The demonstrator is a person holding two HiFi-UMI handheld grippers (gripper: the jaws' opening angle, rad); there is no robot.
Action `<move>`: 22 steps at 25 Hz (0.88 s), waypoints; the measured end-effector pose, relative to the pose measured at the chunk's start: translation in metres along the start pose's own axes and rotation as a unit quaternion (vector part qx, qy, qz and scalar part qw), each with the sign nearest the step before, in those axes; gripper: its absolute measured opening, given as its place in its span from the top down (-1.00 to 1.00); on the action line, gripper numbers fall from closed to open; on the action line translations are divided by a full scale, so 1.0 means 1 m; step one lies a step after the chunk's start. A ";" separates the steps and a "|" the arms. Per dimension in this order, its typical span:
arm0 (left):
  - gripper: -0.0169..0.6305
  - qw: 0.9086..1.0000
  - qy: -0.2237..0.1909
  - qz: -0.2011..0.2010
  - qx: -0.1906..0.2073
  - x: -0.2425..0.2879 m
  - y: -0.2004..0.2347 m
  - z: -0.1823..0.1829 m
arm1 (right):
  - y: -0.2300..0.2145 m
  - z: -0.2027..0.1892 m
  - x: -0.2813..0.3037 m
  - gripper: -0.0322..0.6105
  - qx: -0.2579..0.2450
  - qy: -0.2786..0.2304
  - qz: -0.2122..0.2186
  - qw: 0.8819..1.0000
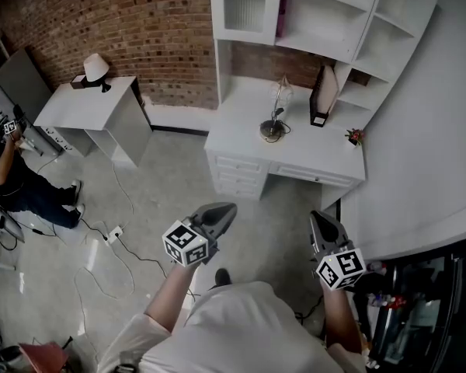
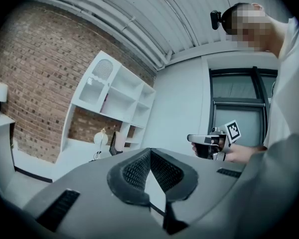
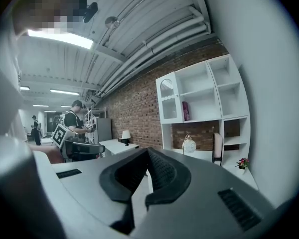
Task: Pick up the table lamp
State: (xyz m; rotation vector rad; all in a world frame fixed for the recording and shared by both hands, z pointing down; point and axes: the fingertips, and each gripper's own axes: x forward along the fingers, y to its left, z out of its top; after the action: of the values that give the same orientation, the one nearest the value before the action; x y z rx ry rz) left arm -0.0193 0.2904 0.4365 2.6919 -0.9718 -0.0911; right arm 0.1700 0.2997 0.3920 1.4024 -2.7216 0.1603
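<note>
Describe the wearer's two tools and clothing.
Both the left tool and right tool are grey wedge-shaped bodies with dark ribbed pads. Each carries a white cube printed with black square markers. The person wears a white short-sleeved shirt.

White desk (image 1: 311, 158), red brick wall (image 1: 140, 22), grey floor (image 1: 167, 189)
</note>
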 end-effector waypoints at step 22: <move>0.67 0.999 -0.009 -0.032 -0.017 0.000 0.029 0.009 | 0.012 0.005 0.028 0.66 0.000 -0.007 -0.031 0.999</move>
State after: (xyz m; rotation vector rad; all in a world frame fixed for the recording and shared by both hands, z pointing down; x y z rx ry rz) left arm -0.0390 0.2669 0.4361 2.6963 -0.8809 -0.1433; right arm 0.1436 0.2837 0.3892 1.4918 -2.6846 0.1480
